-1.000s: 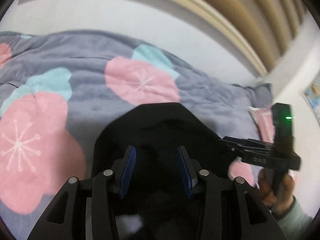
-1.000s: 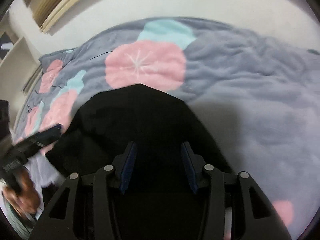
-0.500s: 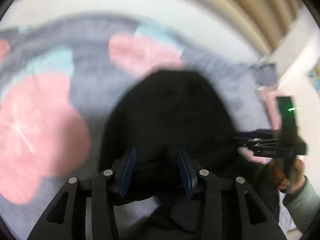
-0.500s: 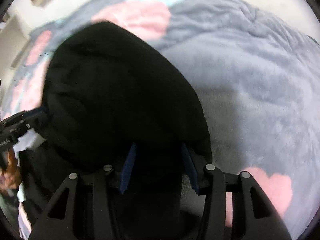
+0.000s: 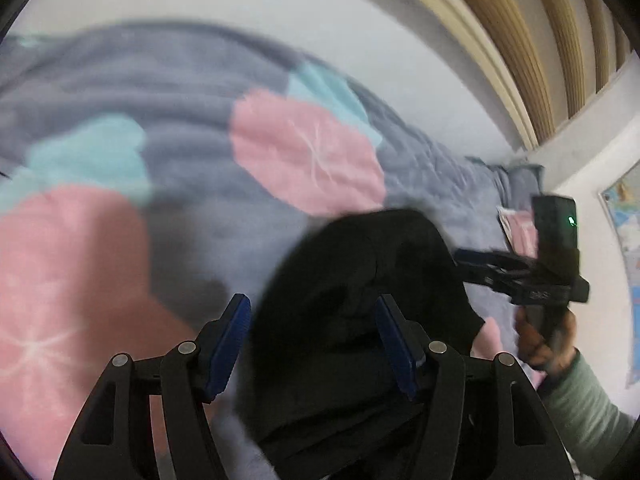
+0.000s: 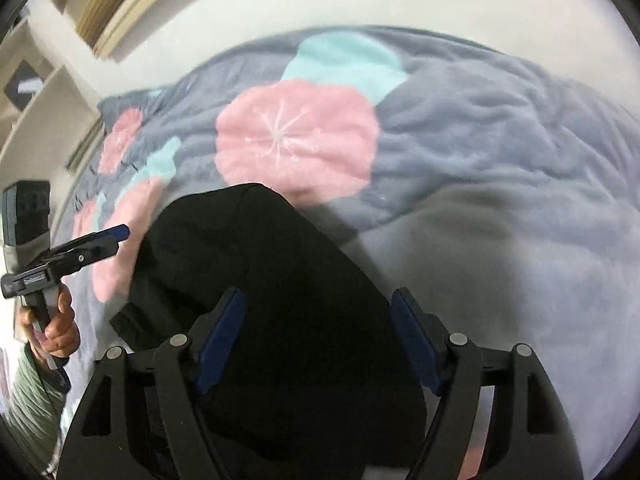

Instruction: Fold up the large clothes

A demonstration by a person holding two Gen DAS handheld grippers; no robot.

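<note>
— Garment (image 6: 280, 320): where is it?

— Black, bunched on the blanket (image 6: 500, 160), lying ahead of both my tools and running under them. In my left view the garment (image 5: 360, 320) sits off to the right, past the right finger, with the flowered blanket (image 5: 180, 140) bare to the left.

— Your left gripper (image 5: 312, 340)?

— Fingers spread wide, nothing pinched. The left pad (image 5: 228, 344) is over blanket, the right one over black cloth. From the right camera I see that gripper (image 6: 120, 234) side-on at far left, clear of the garment's edge.

— And the right gripper (image 6: 316, 340)?

— Also spread, both pads apart with the cloth between and below them. I can't tell whether they touch it. In the left view it (image 5: 460, 258) points at the garment's right edge, its tips at the fabric; that part is blurred.
</note>
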